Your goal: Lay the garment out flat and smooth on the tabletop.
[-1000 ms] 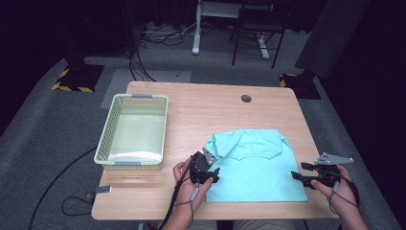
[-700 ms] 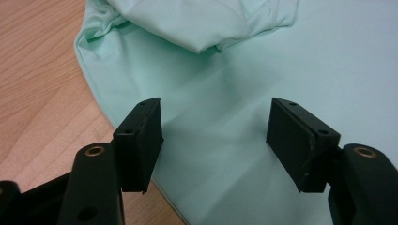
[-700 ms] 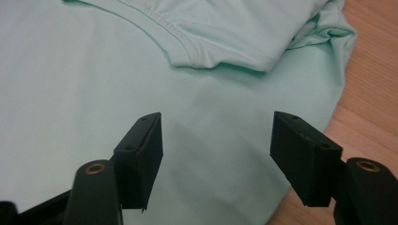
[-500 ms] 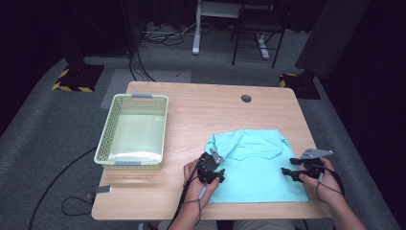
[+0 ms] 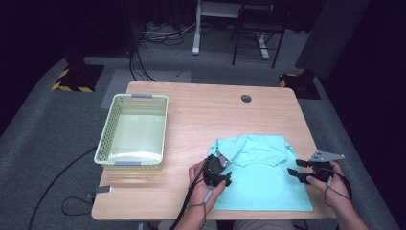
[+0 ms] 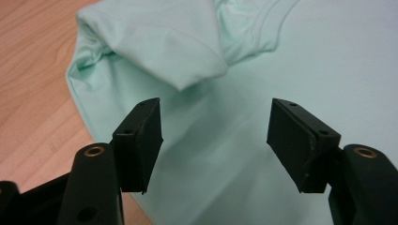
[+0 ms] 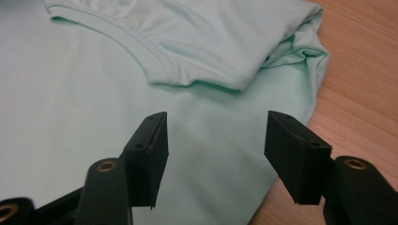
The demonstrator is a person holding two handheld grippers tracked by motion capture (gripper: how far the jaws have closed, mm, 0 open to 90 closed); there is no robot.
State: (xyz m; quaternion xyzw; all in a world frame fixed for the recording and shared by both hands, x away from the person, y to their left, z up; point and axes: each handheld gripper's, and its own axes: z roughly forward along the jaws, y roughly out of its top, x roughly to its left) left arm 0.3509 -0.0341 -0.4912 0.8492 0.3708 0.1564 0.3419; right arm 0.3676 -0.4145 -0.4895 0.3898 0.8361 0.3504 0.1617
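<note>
High view: mint-green T-shirt (image 5: 261, 177) spread flat near the front right corner of the wooden table (image 5: 206, 108), sleeves folded in; pale green basket (image 5: 135, 130) along the left edge, well apart from the cloth. Left gripper (image 5: 218, 170) over the shirt's left edge, right gripper (image 5: 299, 168) at its right edge.

Left gripper view: jaws apart, just been opening, nothing between the pads; folded sleeve (image 6: 159, 42) just beyond, bare wood to the left.

Right gripper view: jaws apart, just been closing, nothing clamped; shirt's right border below, collar seam (image 7: 150, 47) and folded sleeve ahead.
</note>
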